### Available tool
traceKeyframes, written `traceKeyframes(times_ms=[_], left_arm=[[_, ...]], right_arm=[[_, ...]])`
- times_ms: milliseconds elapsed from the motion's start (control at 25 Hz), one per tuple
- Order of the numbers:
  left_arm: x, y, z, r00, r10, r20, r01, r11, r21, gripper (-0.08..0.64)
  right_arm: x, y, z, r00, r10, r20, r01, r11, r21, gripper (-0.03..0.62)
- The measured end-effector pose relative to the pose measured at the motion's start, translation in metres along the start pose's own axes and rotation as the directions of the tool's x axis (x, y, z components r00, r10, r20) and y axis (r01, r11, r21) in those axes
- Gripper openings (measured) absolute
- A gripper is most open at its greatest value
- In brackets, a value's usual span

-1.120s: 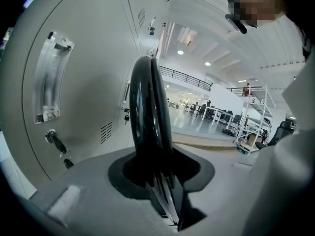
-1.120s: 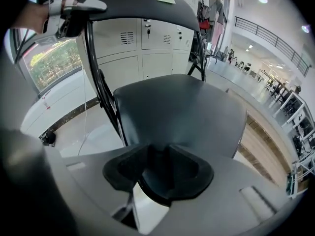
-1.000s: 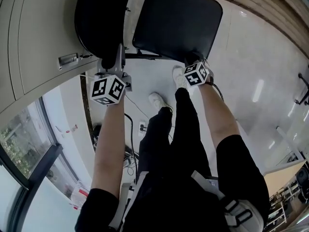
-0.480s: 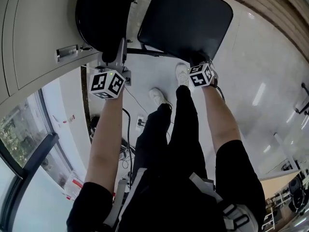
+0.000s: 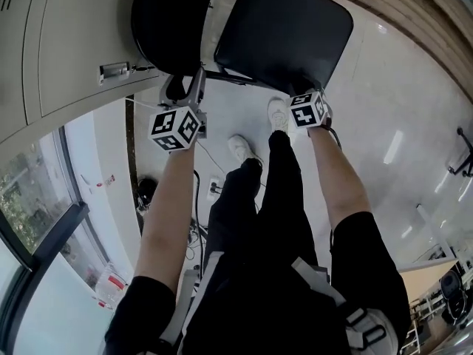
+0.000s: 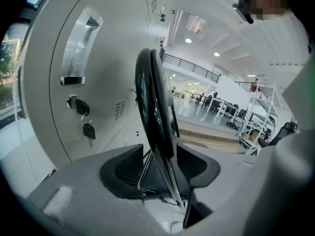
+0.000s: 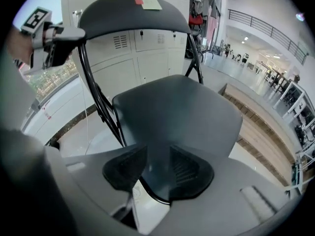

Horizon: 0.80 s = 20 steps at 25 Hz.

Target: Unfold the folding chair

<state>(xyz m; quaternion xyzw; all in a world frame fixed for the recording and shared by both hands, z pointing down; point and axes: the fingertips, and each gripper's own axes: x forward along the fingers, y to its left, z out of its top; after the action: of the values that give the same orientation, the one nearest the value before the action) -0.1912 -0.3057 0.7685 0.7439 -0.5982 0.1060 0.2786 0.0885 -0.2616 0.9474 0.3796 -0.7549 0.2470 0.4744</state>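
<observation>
Found folding chair [image 5: 284,32] standing before lockers [image 5: 66,43], apparently unfolded, seat [image 7: 182,112] front edge clamped in right gripper [image 7: 158,168] fingers, backrest [image 6: 152,97] rim running upright between left gripper [image 6: 160,163] fingers, these just opened wide and not pressing; left judged nearer backrest, free to withdraw

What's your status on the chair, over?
Left gripper jaws just opened, loose around backrest edge. Right gripper clamped on seat front edge. Seat down, unfolded. Cabinet close behind backrest.
</observation>
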Motion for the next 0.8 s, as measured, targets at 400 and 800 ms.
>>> traceKeyframes(times_ms=[400,800], left_arm=[[-0.043,-0.039,-0.004,0.986,0.007,-0.169,-0.014,0.999,-0.04,0.217],[-0.115,-0.097,0.068,0.983,-0.142,-0.112,0.156,0.98,0.122,0.041]], right_arm=[[-0.123,0.015,0.103,0.981,0.002,0.196,-0.026,0.992,0.12,0.006],[-0.253,0.053,0.157,0.937,-0.078,0.34,0.026,0.988,0.153,0.005]])
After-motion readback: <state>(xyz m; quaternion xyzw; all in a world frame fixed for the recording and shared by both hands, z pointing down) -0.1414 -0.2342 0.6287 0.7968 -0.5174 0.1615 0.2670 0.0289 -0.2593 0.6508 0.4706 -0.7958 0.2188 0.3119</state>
